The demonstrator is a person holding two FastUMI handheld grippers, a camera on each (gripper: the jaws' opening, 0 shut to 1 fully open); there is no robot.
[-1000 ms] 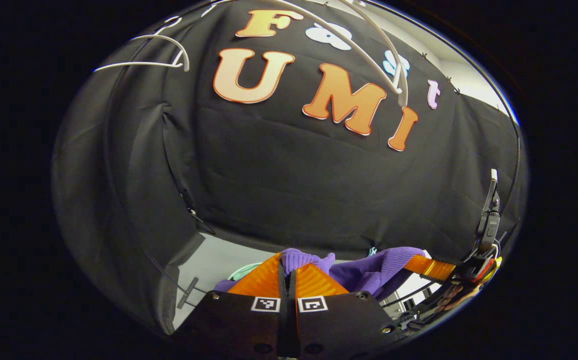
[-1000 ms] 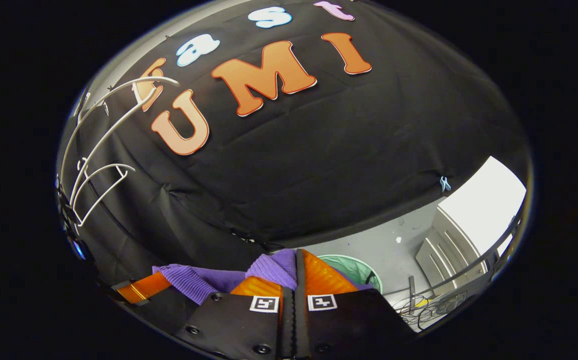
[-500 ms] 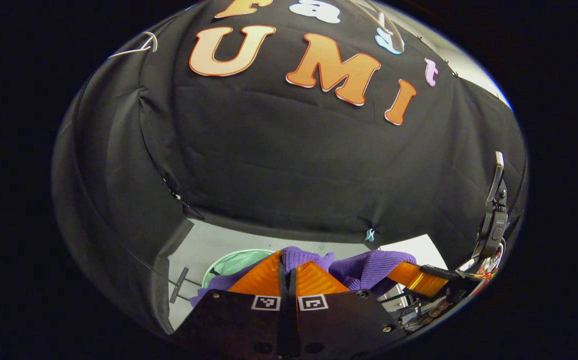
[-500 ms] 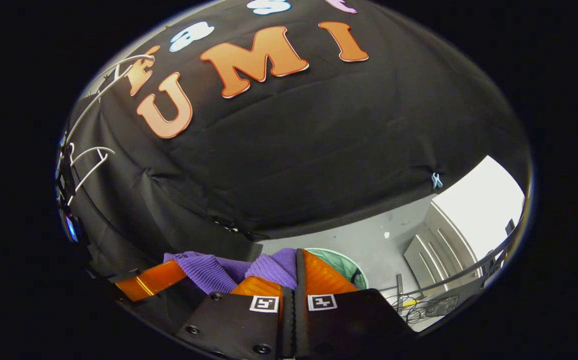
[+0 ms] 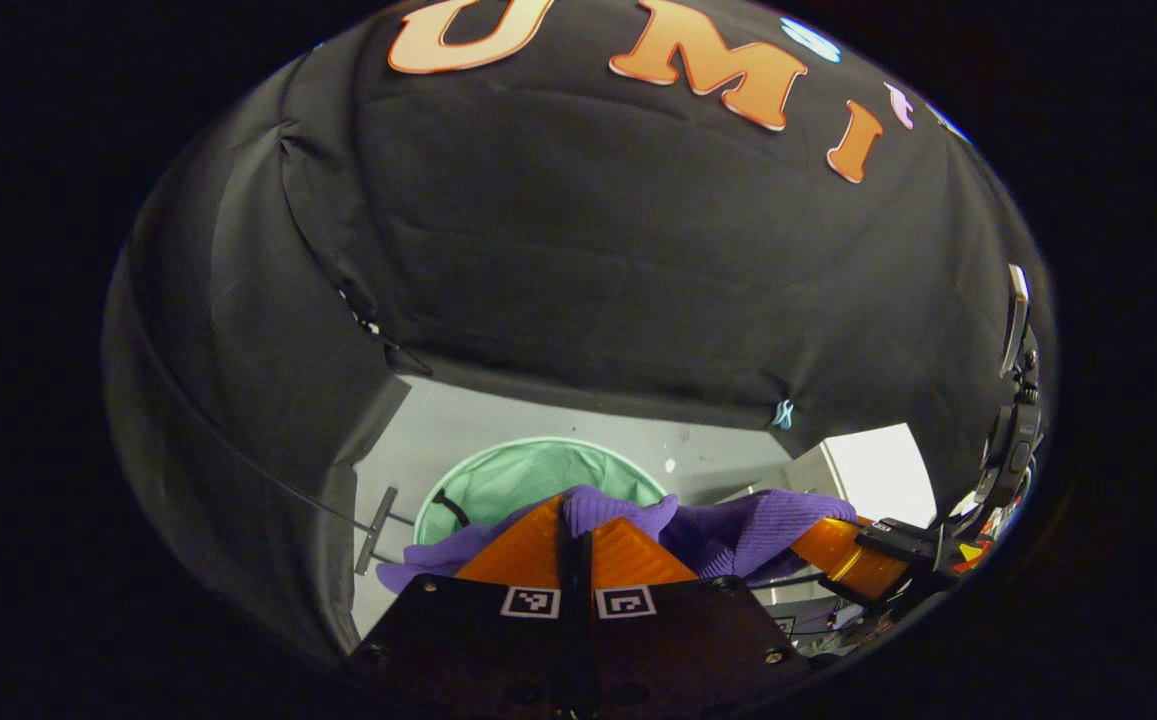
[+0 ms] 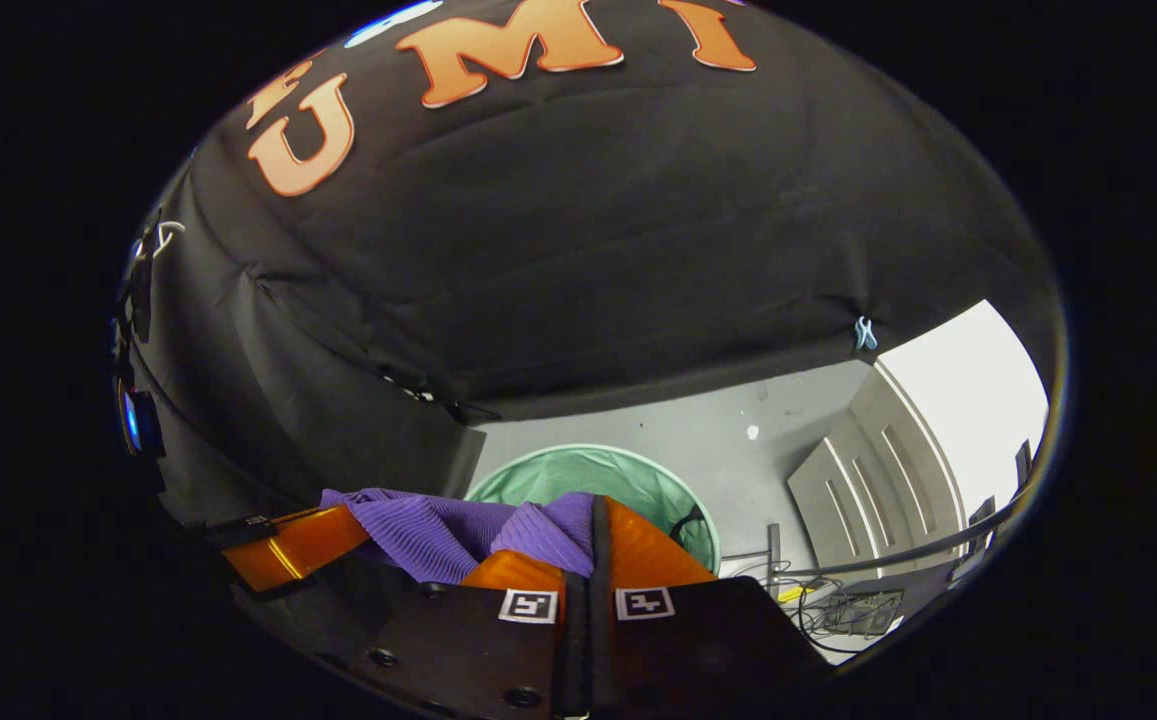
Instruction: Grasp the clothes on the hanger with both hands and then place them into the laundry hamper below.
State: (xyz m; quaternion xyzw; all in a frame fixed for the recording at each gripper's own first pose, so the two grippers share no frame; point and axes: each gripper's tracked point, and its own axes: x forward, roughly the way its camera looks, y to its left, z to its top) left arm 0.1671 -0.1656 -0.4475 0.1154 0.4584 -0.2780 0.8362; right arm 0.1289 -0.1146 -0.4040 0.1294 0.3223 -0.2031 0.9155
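1. Left gripper view: the left gripper (image 5: 574,520) has its fingers pressed together on a fold of the purple knitted garment (image 5: 738,525), which bunches over the fingertips and stretches right to the right gripper (image 5: 843,560), whose fingers also hold the cloth. The green mesh laundry hamper (image 5: 498,475) stands on the grey floor (image 5: 578,425) beyond and below the garment.
2. Right gripper view: the right gripper (image 6: 593,525) pinches the purple knitted garment (image 6: 438,525) between closed fingers; the cloth spans left to the left gripper (image 6: 293,545). The green mesh laundry hamper (image 6: 628,475) sits on the floor just beyond the fingertips, its mouth open upward.
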